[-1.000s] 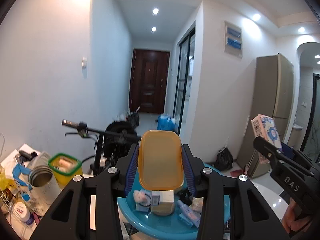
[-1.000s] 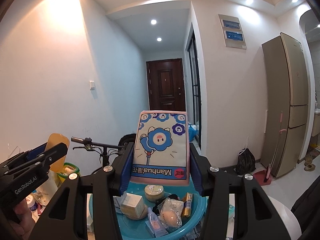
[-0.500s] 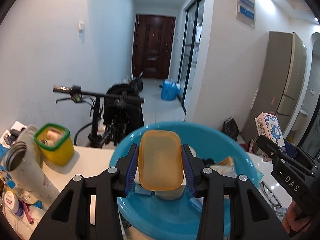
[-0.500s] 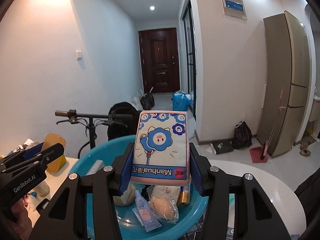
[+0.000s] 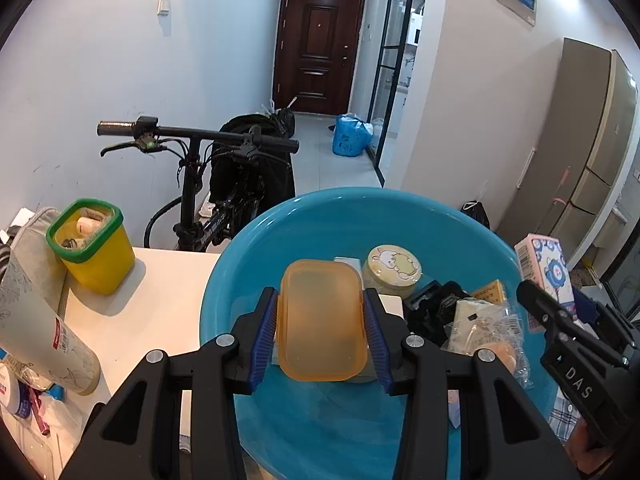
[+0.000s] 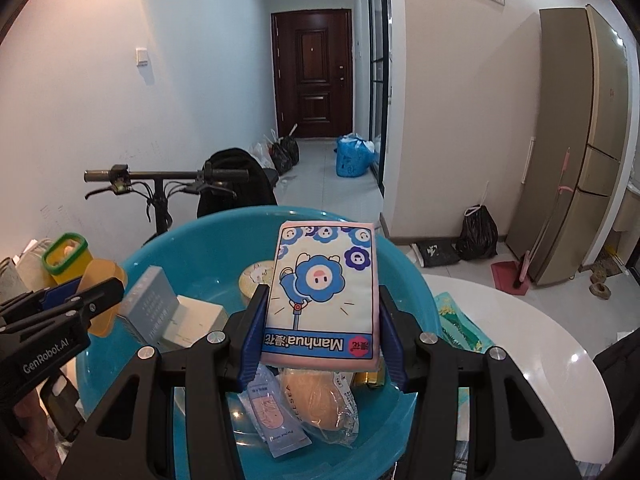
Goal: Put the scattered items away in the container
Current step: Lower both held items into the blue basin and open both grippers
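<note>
My left gripper [image 5: 322,320] is shut on an orange translucent plastic box [image 5: 323,320] and holds it over the left part of the blue basin [image 5: 304,216]. My right gripper [image 6: 320,308] is shut on a pink and blue Manhua tissue pack [image 6: 322,292] and holds it over the basin [image 6: 168,240]. The basin holds a round cream tin [image 5: 394,270], a bagged bun [image 6: 322,408], a sachet [image 6: 274,412], a white box [image 6: 196,320] and a grey box [image 6: 150,304]. The right gripper with its pack shows at the right edge of the left wrist view [image 5: 548,276].
A yellow tub with a green rim [image 5: 90,246] and a white floral tube [image 5: 44,320] stand on the white table [image 5: 160,300] left of the basin. A scooter [image 5: 200,136] stands behind the table. A patterned packet [image 6: 460,324] lies right of the basin.
Both grippers have tilted down and lowered toward the basin with their items still held. More of the basin's inside shows now.
</note>
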The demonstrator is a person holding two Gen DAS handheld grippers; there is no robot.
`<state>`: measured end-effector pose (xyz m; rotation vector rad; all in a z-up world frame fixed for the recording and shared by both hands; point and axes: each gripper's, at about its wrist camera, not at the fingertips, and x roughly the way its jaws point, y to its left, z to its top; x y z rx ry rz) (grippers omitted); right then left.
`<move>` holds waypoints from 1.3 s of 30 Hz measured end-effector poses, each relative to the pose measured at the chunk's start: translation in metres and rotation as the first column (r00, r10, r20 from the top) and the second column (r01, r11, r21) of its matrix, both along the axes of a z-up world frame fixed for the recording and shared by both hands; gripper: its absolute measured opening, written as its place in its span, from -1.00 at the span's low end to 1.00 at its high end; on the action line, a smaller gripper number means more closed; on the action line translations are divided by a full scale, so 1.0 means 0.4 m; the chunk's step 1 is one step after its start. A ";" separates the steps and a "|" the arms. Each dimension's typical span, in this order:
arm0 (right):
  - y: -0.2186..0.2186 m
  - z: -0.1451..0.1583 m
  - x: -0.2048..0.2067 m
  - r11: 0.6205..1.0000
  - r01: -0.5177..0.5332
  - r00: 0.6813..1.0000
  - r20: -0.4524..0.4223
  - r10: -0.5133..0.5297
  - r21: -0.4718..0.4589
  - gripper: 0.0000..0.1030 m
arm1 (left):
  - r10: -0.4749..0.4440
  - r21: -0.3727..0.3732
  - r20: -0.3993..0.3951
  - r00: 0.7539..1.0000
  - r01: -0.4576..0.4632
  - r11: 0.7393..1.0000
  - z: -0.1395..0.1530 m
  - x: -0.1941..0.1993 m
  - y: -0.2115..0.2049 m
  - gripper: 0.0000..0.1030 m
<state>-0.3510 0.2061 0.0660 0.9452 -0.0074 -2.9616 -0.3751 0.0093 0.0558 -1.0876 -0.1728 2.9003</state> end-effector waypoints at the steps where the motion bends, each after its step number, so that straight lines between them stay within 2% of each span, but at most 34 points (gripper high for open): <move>1: 0.000 -0.007 -0.004 1.000 -0.002 1.000 0.009 0.002 0.001 -0.04 | 0.002 -0.002 0.001 1.000 -0.002 1.000 0.000 -0.001 -0.001 -0.14; 14: -0.017 -0.075 -0.036 1.000 -0.017 0.996 0.091 0.014 0.024 -0.04 | 0.047 -0.040 0.016 0.999 -0.047 0.998 -0.005 -0.015 -0.027 -0.14; 19: -0.012 -0.085 -0.042 1.000 -0.011 0.994 0.108 0.008 0.029 -0.04 | 0.066 -0.019 0.033 0.997 -0.065 0.998 -0.010 -0.026 -0.058 -0.14; 29: 0.009 -0.093 -0.052 1.000 -0.003 0.991 0.132 0.002 0.010 -0.04 | 0.033 -0.041 0.125 0.992 -0.028 0.999 -0.087 -0.061 -0.018 -0.14; 39: 0.017 -0.099 -0.059 1.000 -0.009 0.989 0.147 0.010 -0.008 -0.05 | 0.021 -0.066 0.143 0.990 -0.012 0.998 -0.108 -0.064 0.009 -0.14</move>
